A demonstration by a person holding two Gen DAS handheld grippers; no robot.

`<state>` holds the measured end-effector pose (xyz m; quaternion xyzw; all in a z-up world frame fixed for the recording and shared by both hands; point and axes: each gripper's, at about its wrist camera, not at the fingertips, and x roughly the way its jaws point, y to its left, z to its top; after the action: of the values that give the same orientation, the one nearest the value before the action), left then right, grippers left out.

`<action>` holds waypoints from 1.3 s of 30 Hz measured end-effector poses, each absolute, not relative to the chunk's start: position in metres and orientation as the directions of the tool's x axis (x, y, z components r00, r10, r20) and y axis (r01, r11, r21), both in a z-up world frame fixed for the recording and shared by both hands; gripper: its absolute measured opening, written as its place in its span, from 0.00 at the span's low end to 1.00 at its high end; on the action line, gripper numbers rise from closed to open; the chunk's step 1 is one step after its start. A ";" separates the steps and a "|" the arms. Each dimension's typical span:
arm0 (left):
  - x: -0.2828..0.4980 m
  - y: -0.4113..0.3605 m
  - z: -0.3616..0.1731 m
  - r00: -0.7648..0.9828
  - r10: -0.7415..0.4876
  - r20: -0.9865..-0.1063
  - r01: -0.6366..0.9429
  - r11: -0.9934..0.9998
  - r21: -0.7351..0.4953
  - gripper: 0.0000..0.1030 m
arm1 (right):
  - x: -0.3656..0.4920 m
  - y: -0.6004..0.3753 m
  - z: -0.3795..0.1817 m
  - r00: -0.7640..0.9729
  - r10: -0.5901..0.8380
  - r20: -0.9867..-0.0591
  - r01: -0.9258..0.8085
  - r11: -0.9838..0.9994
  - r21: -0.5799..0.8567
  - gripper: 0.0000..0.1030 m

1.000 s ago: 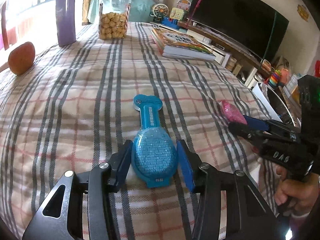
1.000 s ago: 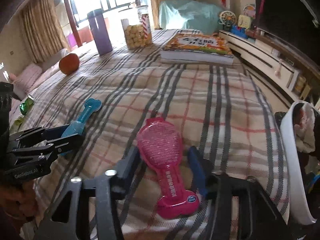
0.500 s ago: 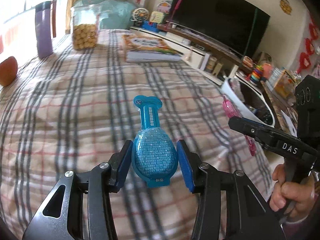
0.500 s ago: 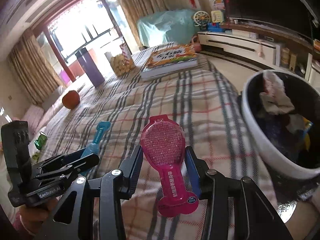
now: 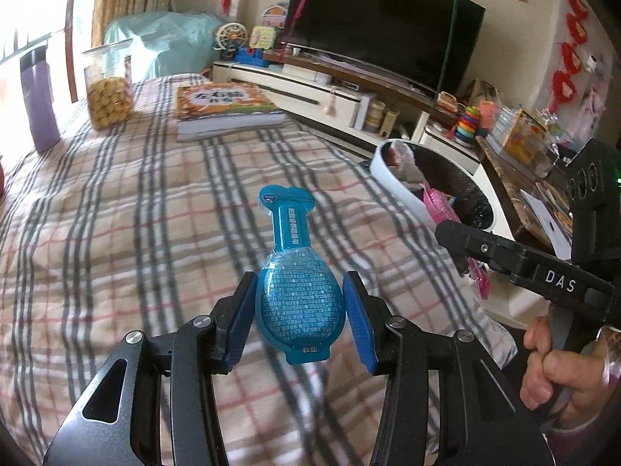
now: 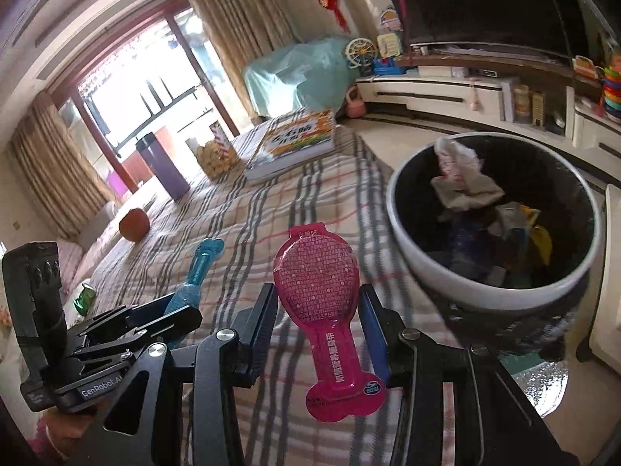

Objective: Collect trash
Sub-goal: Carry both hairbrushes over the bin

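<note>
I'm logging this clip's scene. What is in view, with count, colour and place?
blue packet: 1, blue, in left hand-held gripper
pink packet: 1, pink, in right hand-held gripper
trash bin: 1, white rim, black liner, beside table, holds rubbish
book: 1, orange cover, far table end
snack jar: 1, clear
bottle: 1, purple
fruit: 1, orange
tablecloth: 1, plaid
hand: 1, gripping the right handle

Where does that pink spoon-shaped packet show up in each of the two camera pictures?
Left wrist view: the pink packet sits at the right, partly hidden behind the right gripper, in front of the trash bin.
Right wrist view: it is at bottom centre, clamped in that gripper.
Shared landmark: the orange book on the plaid cloth.
</note>
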<state>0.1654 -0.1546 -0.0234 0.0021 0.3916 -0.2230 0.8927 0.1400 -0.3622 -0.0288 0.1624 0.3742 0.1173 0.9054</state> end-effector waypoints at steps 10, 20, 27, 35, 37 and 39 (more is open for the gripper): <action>0.162 -0.189 -0.018 0.577 -0.423 -0.699 0.455 0.877 -0.155 0.43 | 0.127 -0.395 -0.024 0.724 0.302 -0.621 -0.042 0.917 0.396 0.42; 0.162 -0.219 -0.010 0.570 -0.447 -0.689 0.500 0.854 -0.141 0.43 | 0.120 -0.426 -0.018 0.752 0.267 -0.602 0.003 0.913 0.409 0.42; 0.164 -0.237 -0.007 0.564 -0.456 -0.688 0.524 0.842 -0.129 0.43 | 0.118 -0.443 -0.016 0.765 0.250 -0.593 0.027 0.908 0.418 0.42; 0.168 -0.253 -0.003 0.560 -0.465 -0.685 0.544 0.831 -0.119 0.43 | 0.121 -0.458 -0.015 0.773 0.238 -0.588 0.047 0.903 0.428 0.42; 0.169 -0.255 -0.002 0.559 -0.468 -0.684 0.549 0.827 -0.117 0.43 | 0.122 -0.462 -0.015 0.775 0.234 -0.588 0.052 0.903 0.427 0.42; 0.169 -0.260 -0.001 0.558 -0.470 -0.684 0.555 0.824 -0.114 0.43 | 0.124 -0.464 -0.015 0.775 0.231 -0.588 0.056 0.902 0.427 0.42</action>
<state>0.1694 -0.2599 -0.0014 0.0573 0.3694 -0.2908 0.8807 0.1236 -0.4645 -0.0154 0.2158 0.3321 0.0478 0.9170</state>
